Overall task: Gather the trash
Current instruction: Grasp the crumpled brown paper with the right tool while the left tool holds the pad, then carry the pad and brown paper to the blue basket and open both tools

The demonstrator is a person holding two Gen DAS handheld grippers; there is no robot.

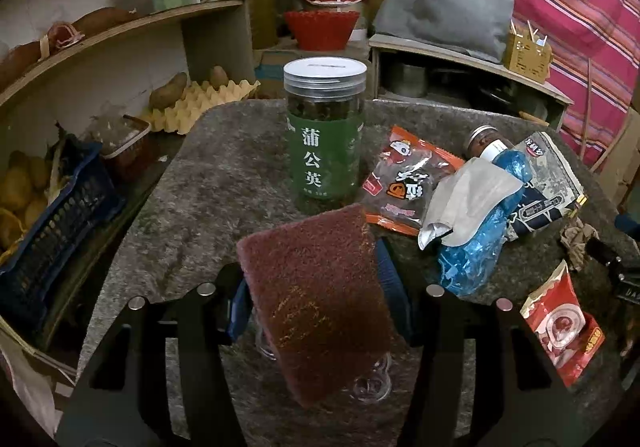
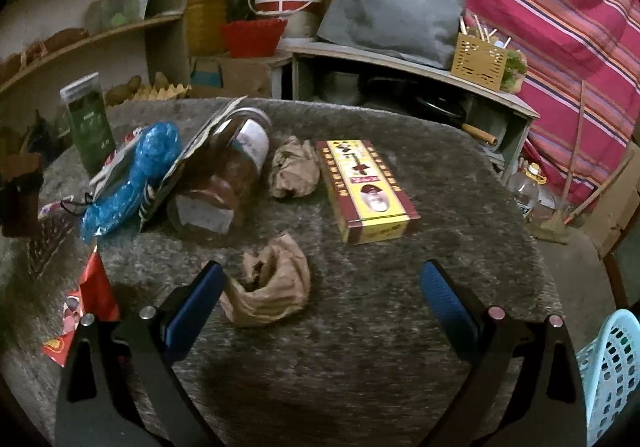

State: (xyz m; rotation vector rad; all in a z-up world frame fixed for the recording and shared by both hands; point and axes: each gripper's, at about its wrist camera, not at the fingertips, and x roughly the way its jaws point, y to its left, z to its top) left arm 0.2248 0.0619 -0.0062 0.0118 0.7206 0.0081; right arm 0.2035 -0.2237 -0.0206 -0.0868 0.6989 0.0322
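My left gripper [image 1: 316, 283] is shut on a reddish-brown scouring pad [image 1: 316, 295] and holds it above the grey furry table top [image 1: 224, 175]. Right of it lie an orange snack wrapper [image 1: 404, 179], a blue plastic bag [image 1: 476, 243] with a grey wrapper on it, and a red-and-white packet [image 1: 560, 323]. My right gripper [image 2: 320, 287] is open over the table. A crumpled brown paper ball [image 2: 268, 287] lies just inside its left finger [image 2: 192, 311]. A second paper ball [image 2: 294, 167] lies farther back.
A green-labelled jar [image 1: 325, 131] stands at the table's far side. A brown jar [image 2: 224, 171] lies on its side beside a yellow-red box [image 2: 366, 189]. A light blue basket [image 2: 612, 367] is at the lower right. Shelves [image 1: 120, 27] and a blue crate [image 1: 60, 223] stand at the left.
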